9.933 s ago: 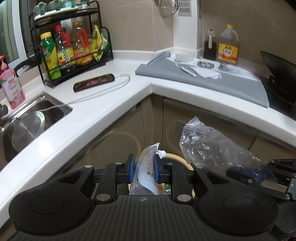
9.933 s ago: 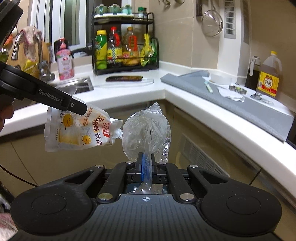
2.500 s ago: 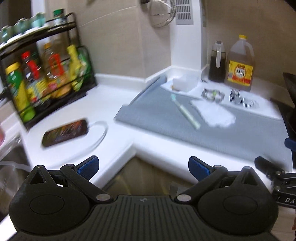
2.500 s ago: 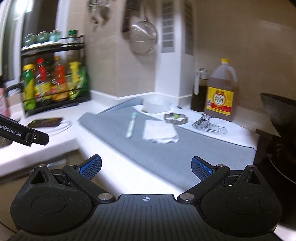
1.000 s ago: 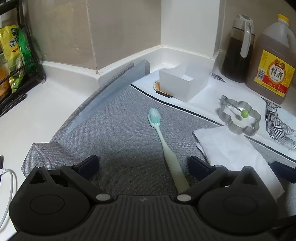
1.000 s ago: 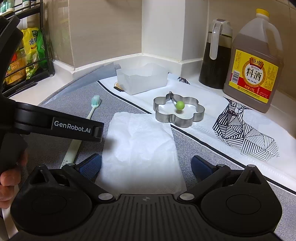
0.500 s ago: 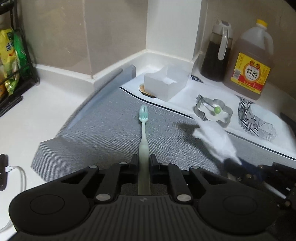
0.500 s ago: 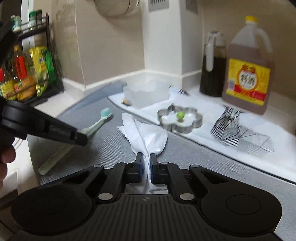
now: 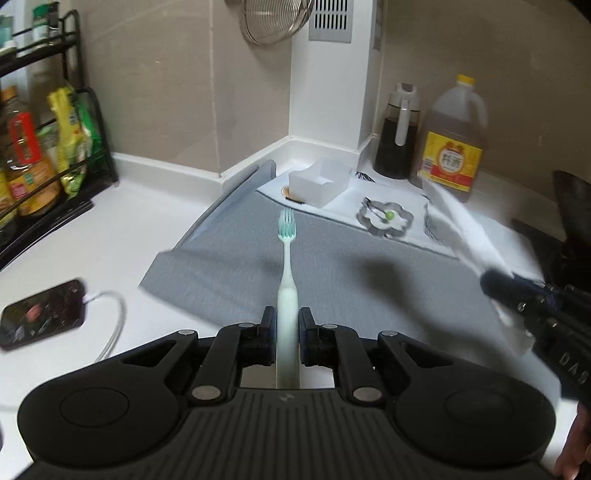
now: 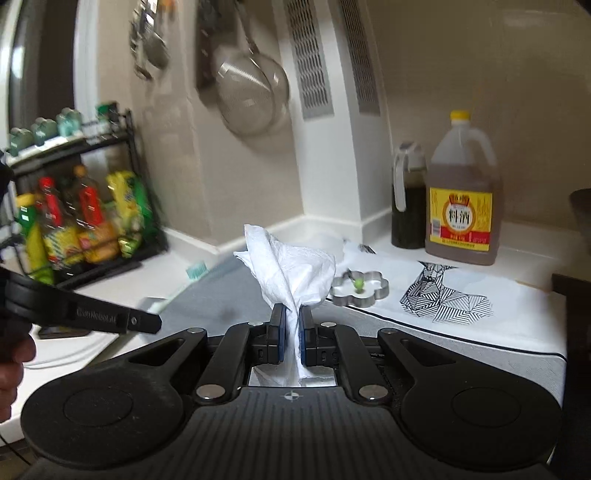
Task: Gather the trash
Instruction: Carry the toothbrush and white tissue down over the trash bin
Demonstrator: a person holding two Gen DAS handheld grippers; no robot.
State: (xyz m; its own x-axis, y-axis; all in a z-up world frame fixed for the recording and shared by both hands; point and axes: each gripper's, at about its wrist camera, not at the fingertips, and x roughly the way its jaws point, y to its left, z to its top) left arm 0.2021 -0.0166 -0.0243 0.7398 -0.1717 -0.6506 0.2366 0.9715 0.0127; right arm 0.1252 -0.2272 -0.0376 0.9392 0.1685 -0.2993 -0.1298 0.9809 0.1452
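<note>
- One toothbrush (image 9: 286,266)
- One white paper tissue (image 10: 291,273)
- One flower-shaped metal ring (image 9: 386,219)
- Two bottles by the wall: one yellow-capped jug (image 9: 454,147), one dark dispenser (image 9: 397,136)
- One phone (image 9: 38,317)
- One white box (image 9: 319,181)

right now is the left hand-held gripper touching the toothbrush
Touching. The left wrist view shows the left hand-held gripper with its jaws closed on the toothbrush handle, no gap either side.

Beige tiled walls (image 9: 155,85) meet in the corner ahead of me, a white column with a grey vent grille (image 9: 330,18) rising there. White countertop (image 9: 147,192) runs along both walls, a grey woven mat (image 9: 332,266) spread across it. A black wire rack (image 10: 92,206) stands far left.
</note>
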